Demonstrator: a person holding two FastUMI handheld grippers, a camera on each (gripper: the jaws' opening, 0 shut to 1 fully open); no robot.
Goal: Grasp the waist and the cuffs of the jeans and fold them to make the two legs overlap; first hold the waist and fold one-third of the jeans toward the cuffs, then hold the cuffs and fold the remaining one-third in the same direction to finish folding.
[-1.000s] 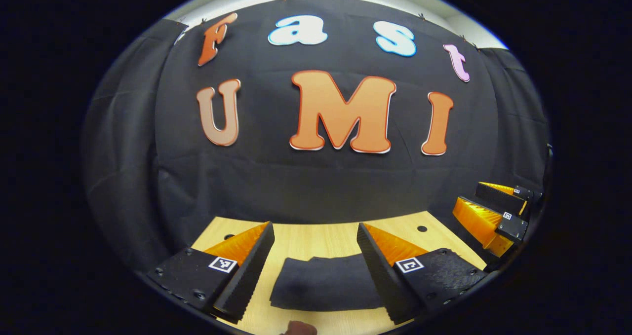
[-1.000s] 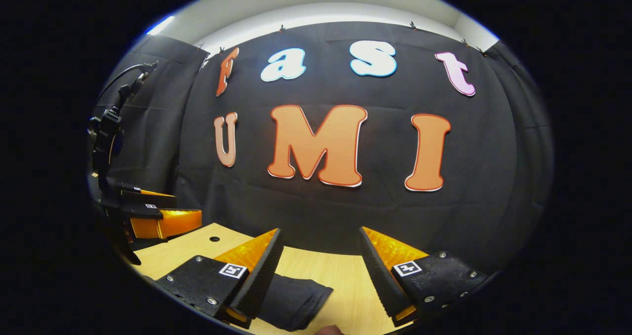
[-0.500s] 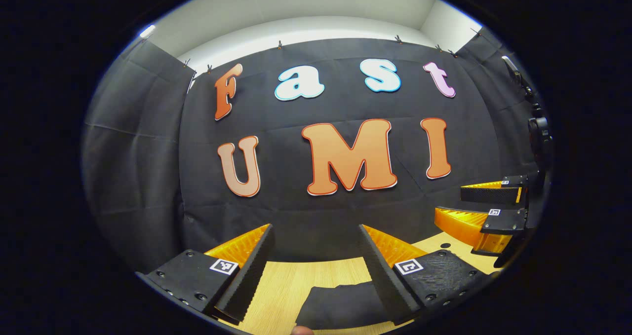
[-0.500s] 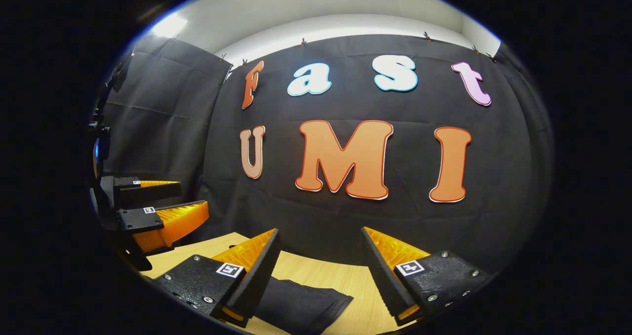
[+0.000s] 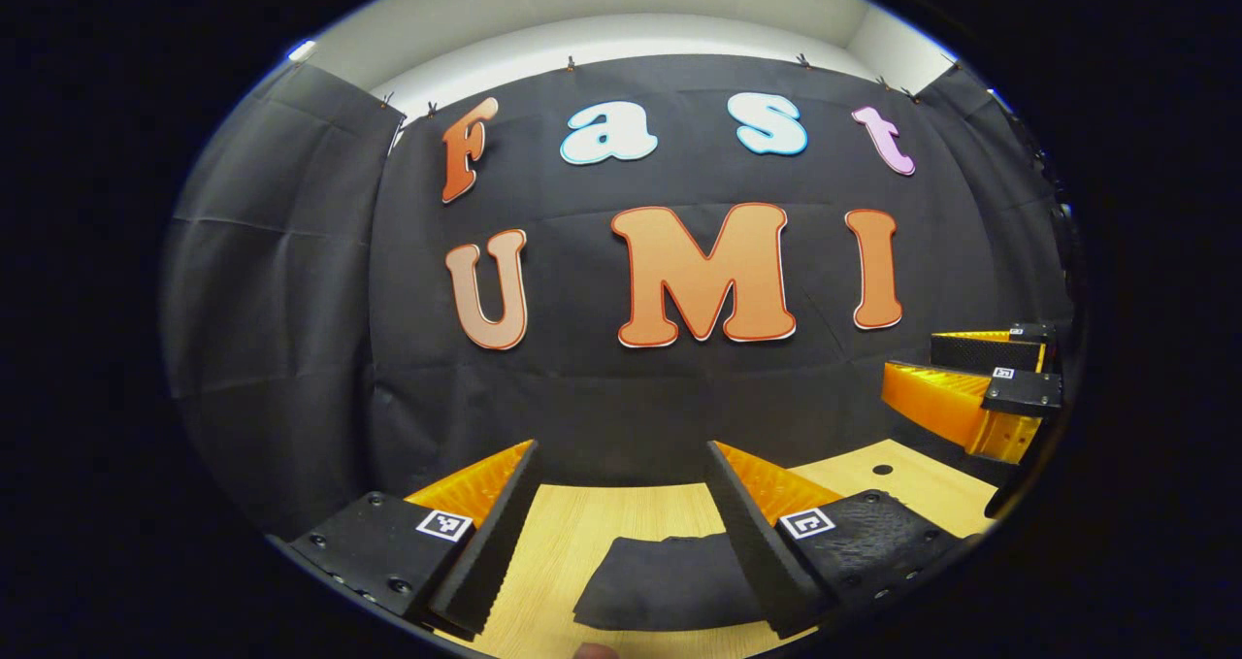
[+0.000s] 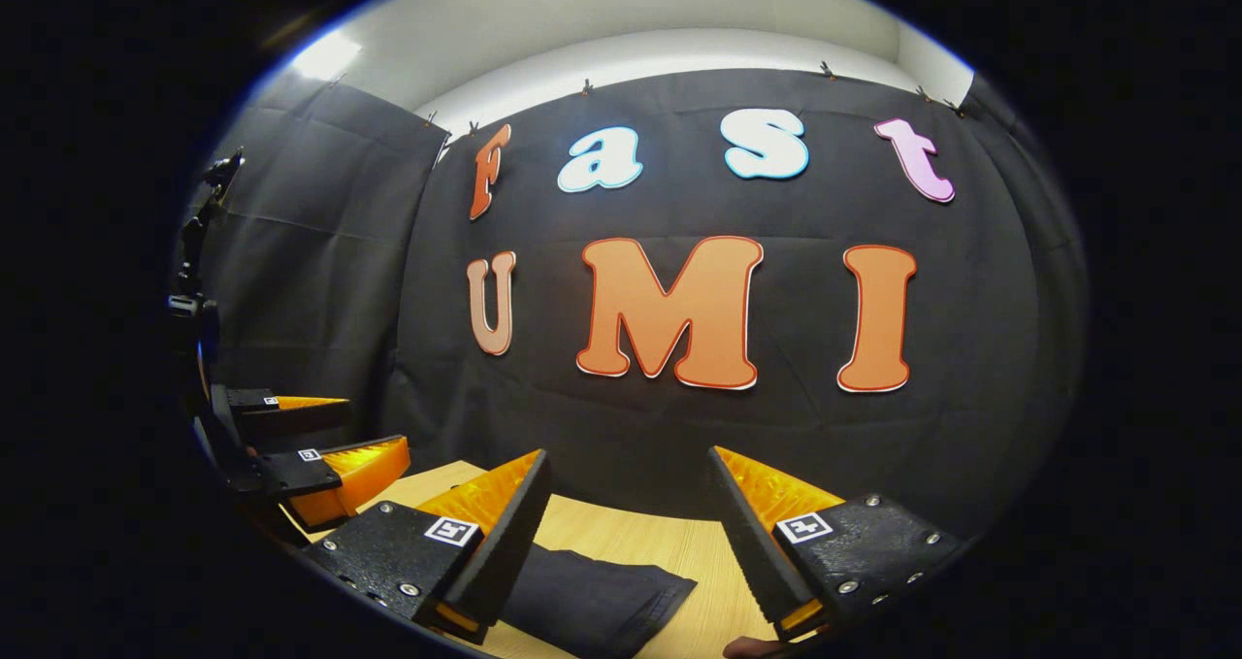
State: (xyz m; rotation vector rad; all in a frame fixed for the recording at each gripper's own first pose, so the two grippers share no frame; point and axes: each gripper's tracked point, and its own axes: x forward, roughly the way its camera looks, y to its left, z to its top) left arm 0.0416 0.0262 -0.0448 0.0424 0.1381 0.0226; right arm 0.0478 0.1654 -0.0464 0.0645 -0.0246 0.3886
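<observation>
Your jeans (image 5: 670, 591) lie as a small, compact dark bundle on the worktop (image 5: 602, 523), low in the left gripper view, just between and below the fingers. In the right gripper view the same bundle sits at the lower middle of the frame, beside the near finger. Judging by that tidy, short shape, both thirds look already folded, so little or nothing seems left beyond pulling clear.

Your left hand-held gripper (image 5: 621, 543) is spread wide and grasps nothing; the cloth lies under it, not pinched. Your right hand-held gripper (image 6: 631, 543) is likewise released, jaws well apart, raised off the worktop. You can also see it at the right edge of the left gripper view, gaping and well apart from the jeans.
</observation>
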